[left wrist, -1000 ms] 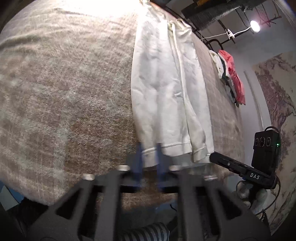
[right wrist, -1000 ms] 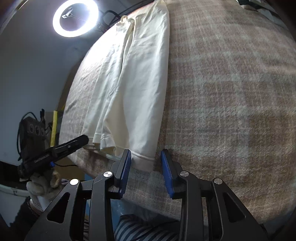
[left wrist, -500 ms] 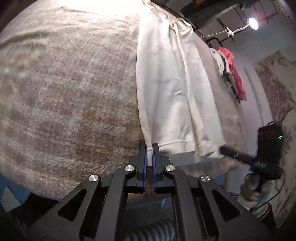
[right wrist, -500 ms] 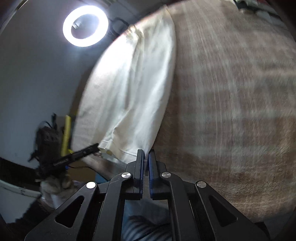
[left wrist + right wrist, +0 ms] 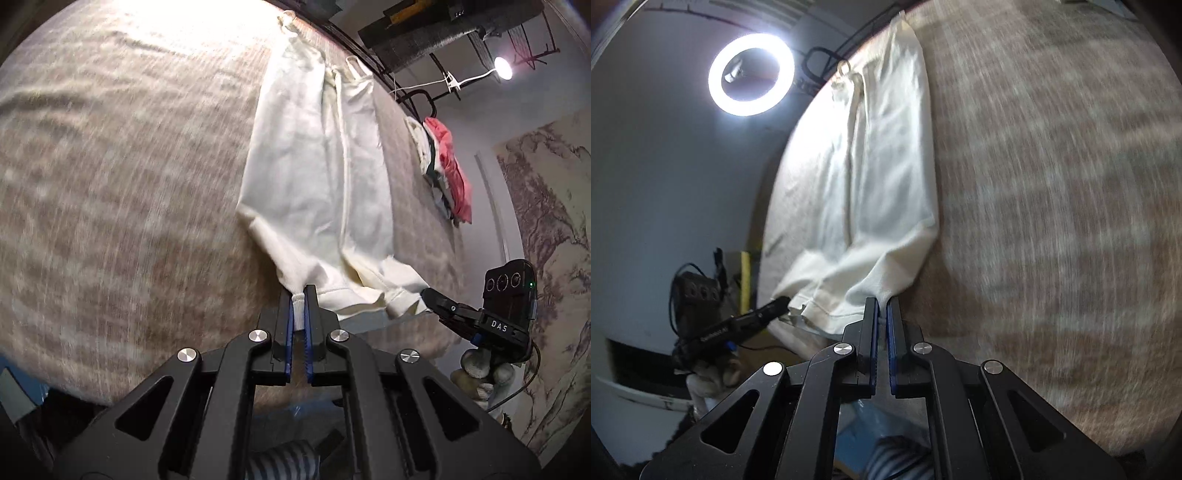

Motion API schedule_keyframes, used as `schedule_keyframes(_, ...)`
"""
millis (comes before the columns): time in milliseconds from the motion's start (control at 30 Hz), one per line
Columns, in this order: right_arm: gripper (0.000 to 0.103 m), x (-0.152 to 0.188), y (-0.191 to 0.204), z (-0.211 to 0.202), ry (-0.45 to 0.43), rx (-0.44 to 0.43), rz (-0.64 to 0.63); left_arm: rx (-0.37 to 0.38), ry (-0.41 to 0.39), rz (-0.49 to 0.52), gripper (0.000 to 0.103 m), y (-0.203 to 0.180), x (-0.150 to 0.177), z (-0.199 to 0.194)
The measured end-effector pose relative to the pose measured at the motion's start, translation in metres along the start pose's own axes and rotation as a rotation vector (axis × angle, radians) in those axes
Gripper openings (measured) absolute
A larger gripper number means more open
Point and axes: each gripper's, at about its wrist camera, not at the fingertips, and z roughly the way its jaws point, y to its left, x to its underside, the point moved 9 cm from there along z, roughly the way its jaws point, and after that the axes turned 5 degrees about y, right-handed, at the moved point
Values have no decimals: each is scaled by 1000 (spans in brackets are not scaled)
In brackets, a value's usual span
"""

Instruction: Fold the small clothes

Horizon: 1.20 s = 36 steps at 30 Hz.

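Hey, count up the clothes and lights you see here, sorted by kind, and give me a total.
Cream trousers spread on the plaid blanket: 1
Heap of clothes, pieces too bunched to count: 1
Ring light: 1
Clip lamp: 1
Total: 4

cream-white trousers point(image 5: 325, 192), beige-brown plaid blanket point(image 5: 110, 184), black gripper frames with blue pads point(image 5: 288, 332), coral-red garment point(image 5: 450, 166) heaped near the blanket's far right edge, white glowing ring light point(image 5: 751, 74), striped grey-white sleeve point(image 5: 284, 461)
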Motion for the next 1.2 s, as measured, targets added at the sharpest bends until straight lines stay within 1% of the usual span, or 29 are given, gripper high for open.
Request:
schedule_keyframes(100, 3, -19, 7, -11, -32, -14, 1, -6, -24, 16, 3, -10, -23, -3)
schedule_keyframes(133, 3, -28, 10, -13, -47, -7, -5, -8, -32, 18, 3, -12, -30, -3)
schedule_keyframes(300, 3, -66, 14, -10, -93, 21, -9, -8, -67, -17, 3, -15, -68, 1)
schedule_keyframes(333, 3, -71, 18, -2, -99, 31, -6, -16, -70, -18, 3, -14, -72, 3)
schedule_keyframes(500, 3, -91, 15, 12, -99, 61, 4, -57, -81, -31, 3, -8, -89, 17)
schedule_keyframes(600, 3, -96, 12, 20, -95, 75, 11, -63, -91, -42, 3, -3, -97, 21)
schedule_keyframes(667, 3, -101, 9, 22, -93, 92, 7, -83, -101, -30, 4, -2, -103, 22)
schedule_keyframes(700, 5, -102, 8, 24, -92, 101, 5, -95, -104, -18, 9, -3, -106, 22)
schedule_keyframes(733, 7, -105, 6, 25, -93, 115, 3, -107, -118, 2, 18, -4, -110, 20)
schedule_keyframes(767, 7, -106, 4, 25, -92, 138, -4, -117, -134, 11, 24, -5, -113, 18)
schedule_keyframes(800, 8, -107, 3, 23, -97, 163, -18, -132, -165, 27, 35, -5, -116, 11)
schedule_keyframes(833, 8, -107, 3, 20, -104, 177, -38, -137, -181, 33, 37, -5, -117, 8)
schedule_keyframes(867, 8, -107, 3, 17, -113, 189, -56, -139, -200, 42, 37, -6, -118, 1)
schedule_keyframes(1000, 8, -95, 17, 9, -107, 193, -171, -143, -216, 85, 37, -5, -107, -10)
schedule_keyframes(1033, 8, -89, 22, 10, -96, 206, -214, -153, -201, 102, 37, -3, -100, -8)
schedule_keyframes(1100, 8, -76, 30, 20, -45, 235, -304, -150, -172, 120, 36, -4, -91, 1)
schedule_keyframes(1200, 8, -65, 35, 39, 24, 257, -365, -175, -106, 172, 24, -7, -76, 24)
